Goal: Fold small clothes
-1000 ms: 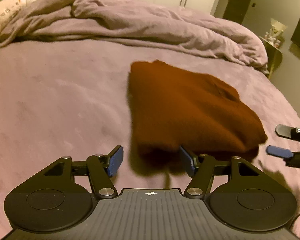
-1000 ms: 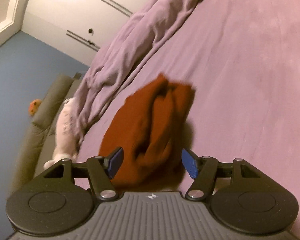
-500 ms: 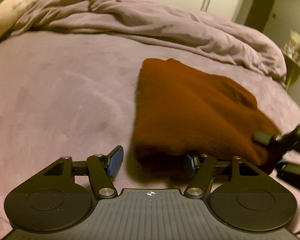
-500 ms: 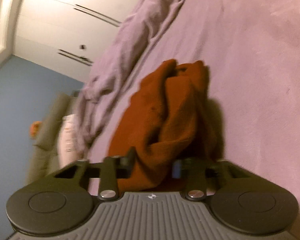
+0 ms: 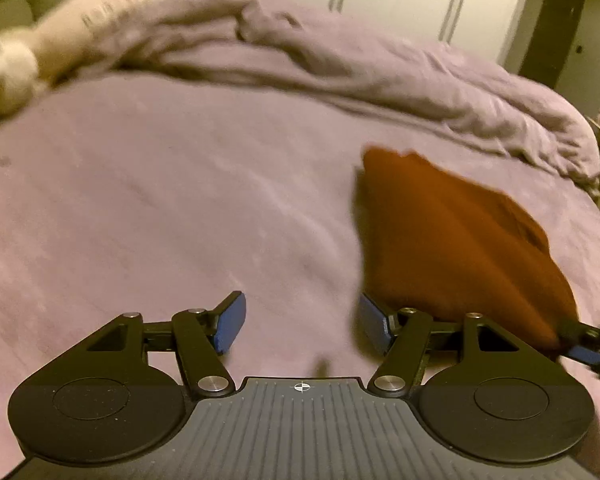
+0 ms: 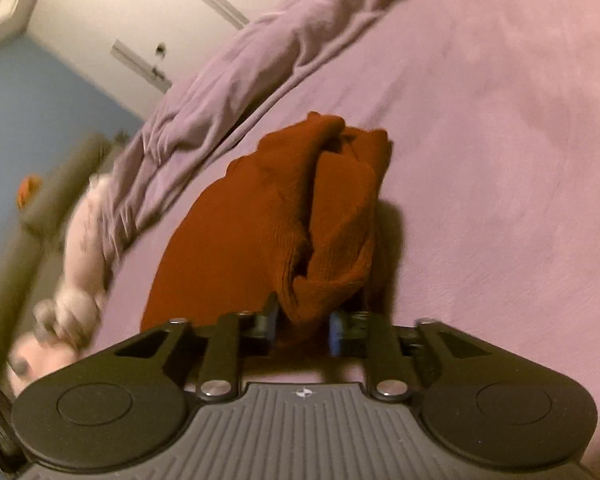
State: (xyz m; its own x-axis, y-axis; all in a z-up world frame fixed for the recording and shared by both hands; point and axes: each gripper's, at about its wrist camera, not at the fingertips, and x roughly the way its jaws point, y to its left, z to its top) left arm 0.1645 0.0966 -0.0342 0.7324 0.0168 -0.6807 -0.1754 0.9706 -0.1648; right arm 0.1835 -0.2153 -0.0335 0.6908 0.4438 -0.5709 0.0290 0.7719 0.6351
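My right gripper [image 6: 302, 330] is clamping the near edge of the folded rust-brown knit garment [image 6: 268, 216] lying on the mauve bedsheet [image 5: 160, 208]; my left gripper [image 5: 300, 322] is hovering apart beside it (rumpled mauve duvet [image 5: 380, 76] bunched behind).

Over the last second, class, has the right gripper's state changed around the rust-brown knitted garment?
Yes. The right gripper, open a second ago, is now shut on the garment on the purple bedsheet.
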